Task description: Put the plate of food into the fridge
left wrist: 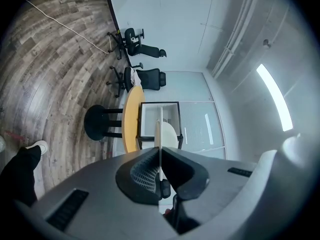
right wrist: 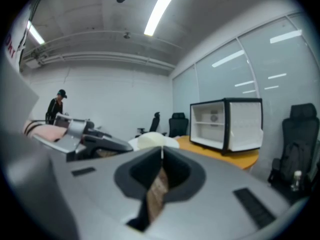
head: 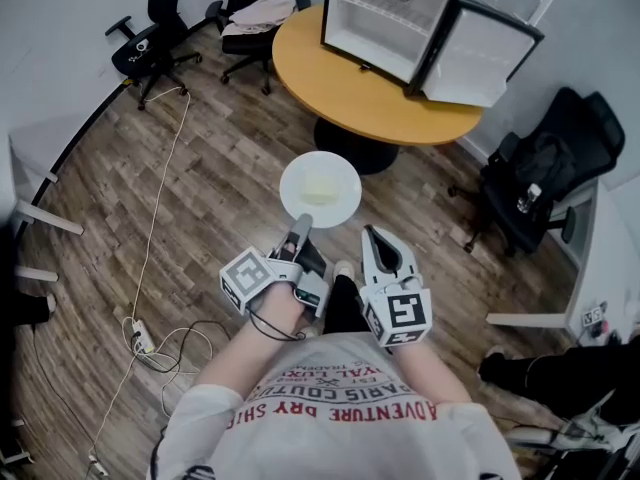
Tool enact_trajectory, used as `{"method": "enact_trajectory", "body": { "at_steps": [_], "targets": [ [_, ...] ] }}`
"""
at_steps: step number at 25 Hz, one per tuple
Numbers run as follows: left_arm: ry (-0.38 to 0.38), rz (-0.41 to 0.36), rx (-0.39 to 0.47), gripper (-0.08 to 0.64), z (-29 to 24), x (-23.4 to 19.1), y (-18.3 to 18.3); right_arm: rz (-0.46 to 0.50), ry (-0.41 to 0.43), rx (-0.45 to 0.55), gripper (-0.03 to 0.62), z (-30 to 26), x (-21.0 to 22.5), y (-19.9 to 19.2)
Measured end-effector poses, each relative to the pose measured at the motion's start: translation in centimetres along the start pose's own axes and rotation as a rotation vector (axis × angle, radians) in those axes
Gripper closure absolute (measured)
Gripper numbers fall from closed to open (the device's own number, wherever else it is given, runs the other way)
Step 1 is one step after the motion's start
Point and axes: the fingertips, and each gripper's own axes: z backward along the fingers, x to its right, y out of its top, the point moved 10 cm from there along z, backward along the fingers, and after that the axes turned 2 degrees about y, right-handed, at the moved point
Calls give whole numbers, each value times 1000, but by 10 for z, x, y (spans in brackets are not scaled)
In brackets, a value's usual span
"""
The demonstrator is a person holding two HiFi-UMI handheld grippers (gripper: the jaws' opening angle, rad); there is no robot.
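Observation:
A white plate (head: 320, 190) with a pale lump of food (head: 318, 190) hangs over the wooden floor, held level in front of me. My left gripper (head: 300, 228) is shut on its near rim. In the left gripper view the plate (left wrist: 161, 134) stands edge-on between the pressed jaws (left wrist: 160, 154). My right gripper (head: 371, 234) hovers just right of the plate, shut and empty; in its own view the jaw tips (right wrist: 161, 152) meet, with the plate (right wrist: 150, 140) beyond to the left. The small fridge (head: 385, 18) stands on the round yellow table (head: 350, 83), door (head: 480, 53) swung open to the right, shelves bare.
Black office chairs (head: 150, 43) stand at the back left, one (head: 255, 18) with cloth on it. Another black chair (head: 535, 183) sits right of the table. A white cable (head: 160, 198) runs across the floor to a power strip (head: 140, 340). White desk legs (head: 45, 218) line the left wall.

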Motion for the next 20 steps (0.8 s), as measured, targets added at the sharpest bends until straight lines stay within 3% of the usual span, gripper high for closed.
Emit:
{"method": "enact_trajectory", "body": {
  "at_steps": [15, 20],
  "targets": [
    [-17, -35, 124, 523, -168, 26, 41, 48, 105, 31, 563, -141, 146, 43],
    [-36, -35, 141, 523, -204, 29, 42, 68, 117, 37, 563, -164, 173, 52]
  ]
}}
